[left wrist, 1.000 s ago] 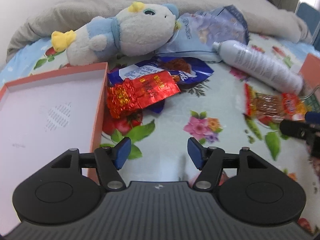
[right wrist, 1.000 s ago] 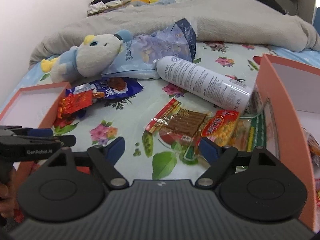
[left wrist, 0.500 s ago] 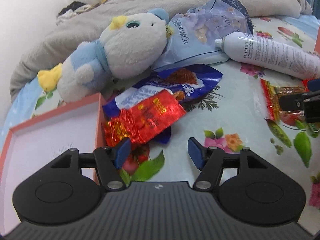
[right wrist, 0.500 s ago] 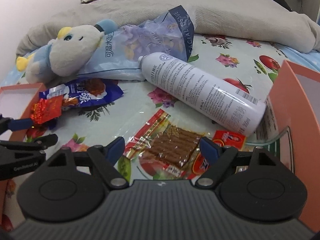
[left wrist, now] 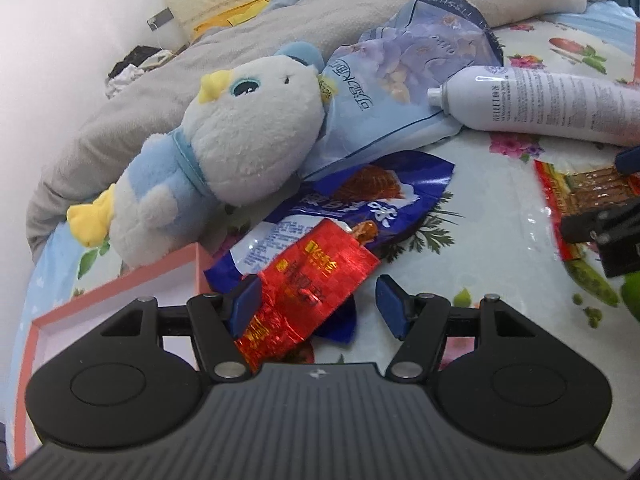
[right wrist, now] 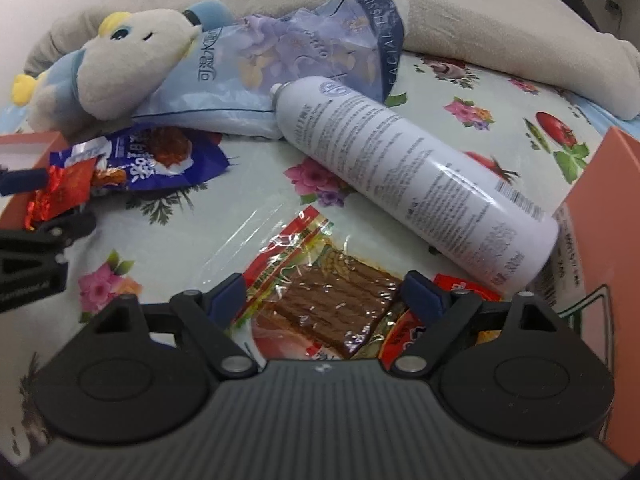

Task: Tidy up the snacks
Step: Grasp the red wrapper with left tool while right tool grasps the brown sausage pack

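Observation:
A red foil snack packet (left wrist: 316, 280) lies on a blue snack packet (left wrist: 360, 204) on the flowered sheet, beside a pink box (left wrist: 120, 292). My left gripper (left wrist: 318, 304) is open, and the red packet lies between its blue pads without being pressed. A clear packet of brown strips (right wrist: 332, 300) lies between the jaws of my right gripper (right wrist: 324, 295), which are opening and stand apart from it. Part of a red and yellow packet (right wrist: 412, 336) shows under the right finger. The left gripper (right wrist: 40, 204) is at the left edge, over the red packet (right wrist: 64, 192).
A plush toy (left wrist: 224, 160) and a tissue pack (left wrist: 400, 80) lie behind the snacks. A white spray bottle (right wrist: 400, 168) lies slantwise just beyond the brown packet. An orange box (right wrist: 600, 220) stands at the right. A grey blanket (right wrist: 480, 20) closes off the back.
Both grippers came forward and down over the bed. The red packet now sits between the left jaws, the view having rolled. The right jaws widened around the brown packet.

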{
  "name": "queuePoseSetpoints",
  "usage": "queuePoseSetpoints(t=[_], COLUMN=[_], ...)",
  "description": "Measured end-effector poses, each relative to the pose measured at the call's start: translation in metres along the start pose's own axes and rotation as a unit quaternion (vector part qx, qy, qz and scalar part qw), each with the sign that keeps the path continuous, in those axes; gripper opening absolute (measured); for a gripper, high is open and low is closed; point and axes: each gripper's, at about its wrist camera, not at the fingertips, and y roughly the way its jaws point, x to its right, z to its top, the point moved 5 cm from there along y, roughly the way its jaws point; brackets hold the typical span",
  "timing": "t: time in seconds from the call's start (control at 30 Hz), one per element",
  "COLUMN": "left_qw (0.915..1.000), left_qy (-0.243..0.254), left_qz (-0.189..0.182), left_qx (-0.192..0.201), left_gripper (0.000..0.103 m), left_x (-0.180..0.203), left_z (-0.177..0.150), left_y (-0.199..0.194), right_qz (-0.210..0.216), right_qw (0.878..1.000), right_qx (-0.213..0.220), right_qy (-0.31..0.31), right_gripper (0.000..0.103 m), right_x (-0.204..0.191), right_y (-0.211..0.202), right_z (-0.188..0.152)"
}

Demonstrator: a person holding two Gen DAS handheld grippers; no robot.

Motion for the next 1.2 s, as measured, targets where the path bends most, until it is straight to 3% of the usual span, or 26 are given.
queuePoseSetpoints(t=[0.03,0.2,0.23,0.4,0.47,0.5,0.63,0.83,1.2], left_qw=[1.0000,0.9998,0.9996,0.9983,0.9980,0.9976,0.9964,0.9945,0.9916], left_qy=[0.004,-0.014,-0.021,-0.043,-0.045,-0.050,-0.059,-0.074,-0.081], left_qz=[0.003,-0.009,-0.016,-0.036,-0.042,-0.046,-0.059,-0.069,-0.098], left_qx=[0.000,0.007,0.008,0.013,0.015,0.014,0.014,0.025,0.026], left_gripper=[0.069,0.064,0.049,0.032,0.016,0.015,0.012,0.009,0.006], left_x=[0.000,-0.006,-0.008,-0.016,-0.017,-0.017,-0.018,-0.020,-0.002], left_z=[0.000,0.000,0.000,-0.002,-0.003,-0.004,-0.008,-0.011,-0.029], left_y=[0.002,0.007,0.007,0.003,0.000,-0.002,-0.009,-0.029,-0.072], right_qz=[0.002,0.008,0.007,0.009,0.016,0.028,0.034,0.045,0.075], right_qw=[1.000,1.000,1.000,1.000,1.000,0.999,0.999,0.998,0.996], right_qx=[-0.002,0.004,0.006,0.009,0.010,0.007,0.007,0.008,-0.010], right_qy=[-0.011,-0.010,-0.012,-0.022,-0.024,-0.013,-0.009,-0.033,-0.040], right_gripper=[0.097,0.098,0.097,0.091,0.088,0.080,0.070,0.065,0.064], right_x=[-0.003,-0.004,-0.004,-0.003,-0.003,-0.003,-0.005,-0.017,-0.043], right_y=[0.002,0.002,0.001,0.000,0.000,-0.001,-0.004,-0.016,-0.056], right_z=[-0.001,-0.004,-0.005,-0.005,-0.005,-0.005,-0.004,-0.008,-0.044])
